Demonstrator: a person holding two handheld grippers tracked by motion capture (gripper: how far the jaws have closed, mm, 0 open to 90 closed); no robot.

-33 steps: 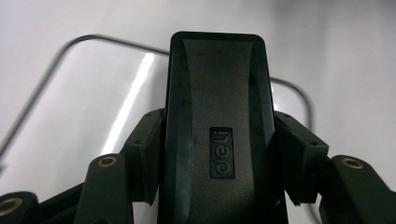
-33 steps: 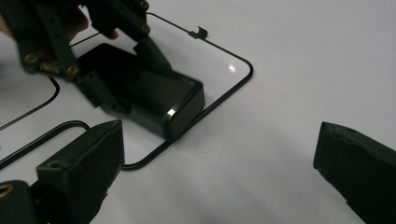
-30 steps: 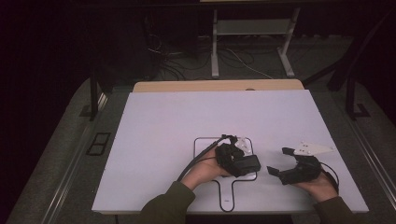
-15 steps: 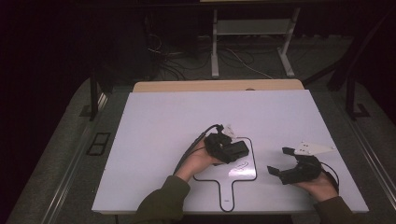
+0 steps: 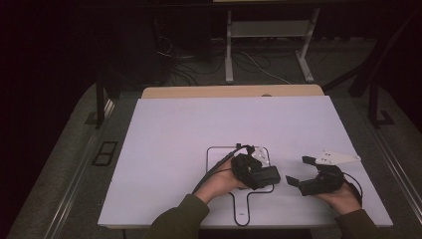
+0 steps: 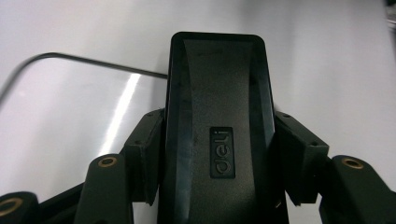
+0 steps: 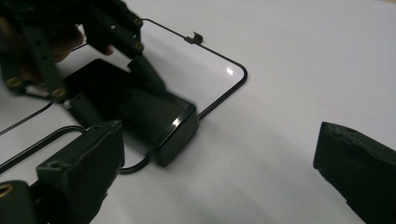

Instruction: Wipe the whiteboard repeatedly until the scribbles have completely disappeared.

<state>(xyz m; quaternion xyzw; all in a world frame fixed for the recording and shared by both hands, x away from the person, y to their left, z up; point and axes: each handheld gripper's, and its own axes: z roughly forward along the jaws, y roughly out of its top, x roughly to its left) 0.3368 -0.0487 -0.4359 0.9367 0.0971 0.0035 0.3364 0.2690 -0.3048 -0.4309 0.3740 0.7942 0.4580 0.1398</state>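
A small white board (image 5: 220,158) with a thin black frame and a short handle lies flat on the table. My left gripper (image 5: 259,174) hangs over the board's right part, shut on a black block eraser (image 5: 267,177). In the left gripper view the eraser (image 6: 217,121) bears a raised logo, both pads press its long sides, and the glossy board (image 6: 70,102) lies beneath. My right gripper (image 5: 297,171) rests open to the right of the board, with nothing between its jaws. The right gripper view looks at the eraser (image 7: 140,112) lying across the board's (image 7: 201,60) edge.
The white table top (image 5: 189,124) stretches wide to the left and behind the board. Its front edge runs just below the board's handle (image 5: 241,209). Behind the table stand a wooden strip (image 5: 234,91), a metal stand (image 5: 229,55) and loose cables on a dark floor.
My left gripper slid the eraser away and to the left over the board, then came back toward the near right. The right gripper has kept still.
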